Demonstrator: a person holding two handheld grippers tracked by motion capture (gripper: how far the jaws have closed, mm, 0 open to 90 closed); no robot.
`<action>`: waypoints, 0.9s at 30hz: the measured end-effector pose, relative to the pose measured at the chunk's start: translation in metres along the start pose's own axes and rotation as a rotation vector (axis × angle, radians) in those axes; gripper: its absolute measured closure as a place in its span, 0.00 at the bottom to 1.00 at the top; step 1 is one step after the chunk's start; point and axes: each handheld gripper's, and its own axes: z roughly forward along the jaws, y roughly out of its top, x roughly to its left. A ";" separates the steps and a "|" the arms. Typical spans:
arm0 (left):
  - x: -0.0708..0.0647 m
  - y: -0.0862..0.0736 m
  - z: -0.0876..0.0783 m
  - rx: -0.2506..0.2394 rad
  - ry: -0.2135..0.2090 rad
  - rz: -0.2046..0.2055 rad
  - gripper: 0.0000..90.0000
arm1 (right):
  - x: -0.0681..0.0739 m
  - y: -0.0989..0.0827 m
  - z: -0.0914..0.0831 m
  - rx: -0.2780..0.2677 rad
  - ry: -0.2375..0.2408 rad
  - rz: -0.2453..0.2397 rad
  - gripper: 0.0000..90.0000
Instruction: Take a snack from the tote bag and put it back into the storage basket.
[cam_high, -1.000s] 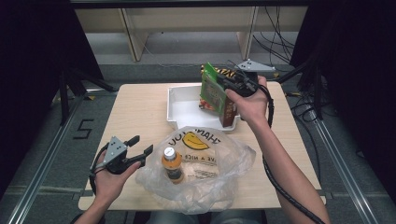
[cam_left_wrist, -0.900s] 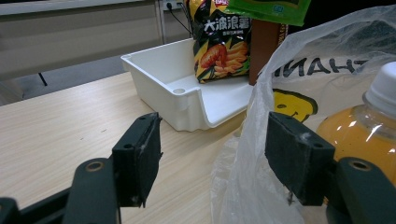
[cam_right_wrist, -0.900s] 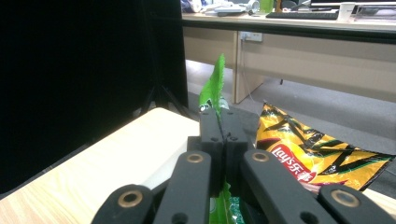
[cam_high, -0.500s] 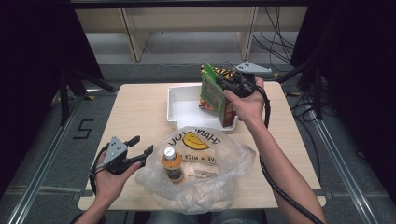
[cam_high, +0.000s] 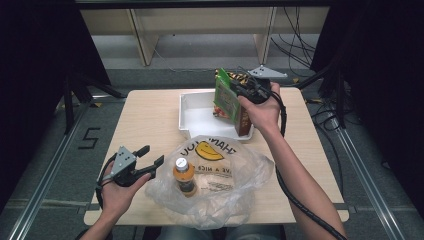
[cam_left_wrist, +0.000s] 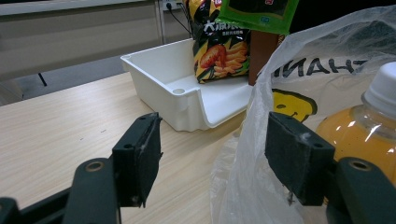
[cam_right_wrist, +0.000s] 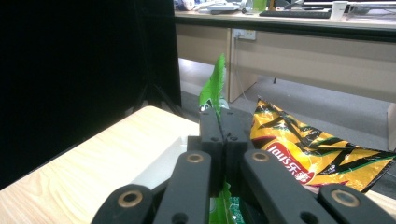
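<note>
Across the wooden bench, from largest to smallest: a crumpled clear plastic bag printed with a yellow smiley lies at the near edge, and beyond it, nearly touching, stands a white tray.

Above the tray's right end, the right gripper holds a green packet off the bench, its jaws pressed together on the packet's top edge; in the right gripper view the green foil rises out of the closed jaws. A yellow-and-black chip bag stands in the tray behind the packet, beside a brown box.

Inside the plastic bag an orange drink bottle with a white cap stands upright.

At the bench's near left, the left gripper rests just beside the bag, jaws spread and pinching nothing.
</note>
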 end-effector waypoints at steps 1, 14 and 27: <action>0.000 0.000 0.000 0.000 0.000 0.000 0.39 | 0.000 0.000 0.001 0.003 -0.003 0.000 1.00; 0.001 0.000 -0.001 -0.001 0.000 -0.005 0.39 | 0.002 -0.009 0.019 0.039 -0.004 -0.012 1.00; 0.000 -0.001 0.000 -0.001 0.000 -0.007 0.40 | -0.001 -0.018 0.031 0.043 -0.021 -0.048 1.00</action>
